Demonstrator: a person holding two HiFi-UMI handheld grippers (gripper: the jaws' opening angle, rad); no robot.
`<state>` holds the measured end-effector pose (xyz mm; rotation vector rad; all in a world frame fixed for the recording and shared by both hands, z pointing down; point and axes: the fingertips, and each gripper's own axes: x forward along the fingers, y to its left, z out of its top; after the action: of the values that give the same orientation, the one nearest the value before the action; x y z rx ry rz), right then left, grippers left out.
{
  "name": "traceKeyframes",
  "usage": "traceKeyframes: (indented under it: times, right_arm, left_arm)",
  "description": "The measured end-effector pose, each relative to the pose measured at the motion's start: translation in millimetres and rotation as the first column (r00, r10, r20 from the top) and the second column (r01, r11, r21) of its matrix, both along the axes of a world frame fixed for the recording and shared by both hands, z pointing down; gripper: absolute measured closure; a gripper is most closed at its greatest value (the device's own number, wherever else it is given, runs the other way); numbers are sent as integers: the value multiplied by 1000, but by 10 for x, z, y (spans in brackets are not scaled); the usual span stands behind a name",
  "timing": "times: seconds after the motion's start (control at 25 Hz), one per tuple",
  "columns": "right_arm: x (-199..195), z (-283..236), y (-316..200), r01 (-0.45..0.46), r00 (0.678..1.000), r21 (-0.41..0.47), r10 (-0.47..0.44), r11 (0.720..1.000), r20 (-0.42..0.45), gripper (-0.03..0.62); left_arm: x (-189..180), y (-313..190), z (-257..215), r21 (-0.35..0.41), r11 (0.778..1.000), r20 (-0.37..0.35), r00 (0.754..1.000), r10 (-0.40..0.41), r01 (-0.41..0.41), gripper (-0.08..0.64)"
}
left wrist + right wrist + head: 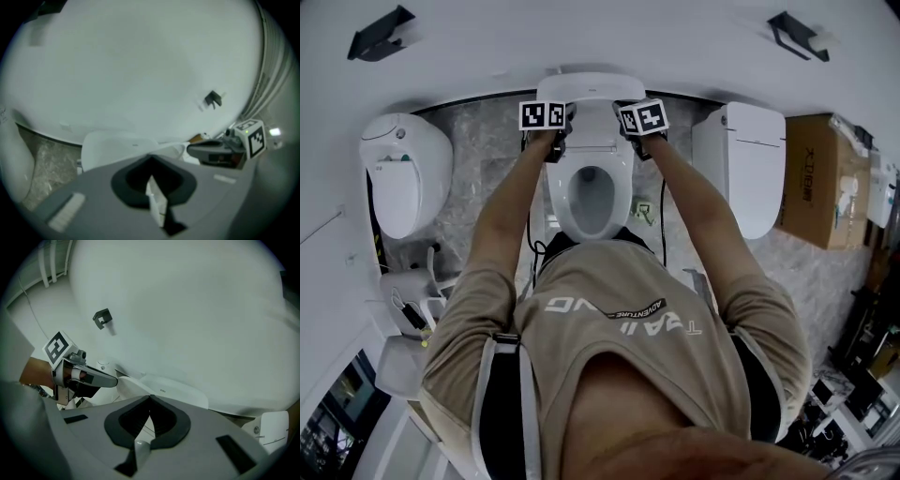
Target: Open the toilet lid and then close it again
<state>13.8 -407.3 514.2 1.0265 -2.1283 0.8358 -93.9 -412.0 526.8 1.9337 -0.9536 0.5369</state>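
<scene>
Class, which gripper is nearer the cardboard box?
Right. The right gripper is at the right edge of the toilet lid, toward the cardboard box; the left gripper is across the lid, farther away.

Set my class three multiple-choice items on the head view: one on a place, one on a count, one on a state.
1. Where does the cardboard box stand?
A) left of the left-hand toilet
B) beside the right-hand toilet, at picture right
C) on the floor behind the person

2. How many black wall brackets show?
A) one
B) two
C) four

3. The lid of the middle toilet is
A) raised
B) shut
C) lying on the floor

Key: 1 B, the box is just past that toilet; 2 B, one sits near each upper corner; 3 A, the bowl lies open to view.
</scene>
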Motion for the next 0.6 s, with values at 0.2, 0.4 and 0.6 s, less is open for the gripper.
traceKeyframes:
  times: [0.2, 0.4, 0.6]
  right_arm:
    - [66, -89, -235, -12, 1000, 12, 12, 1000, 23, 578]
    - [91, -149, -456, 4, 1000, 31, -5, 1000, 21, 578]
    - [149, 53, -596, -8, 1000, -37, 7, 999, -19, 578]
  left_arm:
    - [-37, -184, -20, -2, 1000, 12, 1000, 4, -4, 555]
    - [-49, -177, -16, -10, 999, 15, 999, 30, -30, 555]
    - [9, -71, 12, -35, 999, -1, 999, 38, -38, 555]
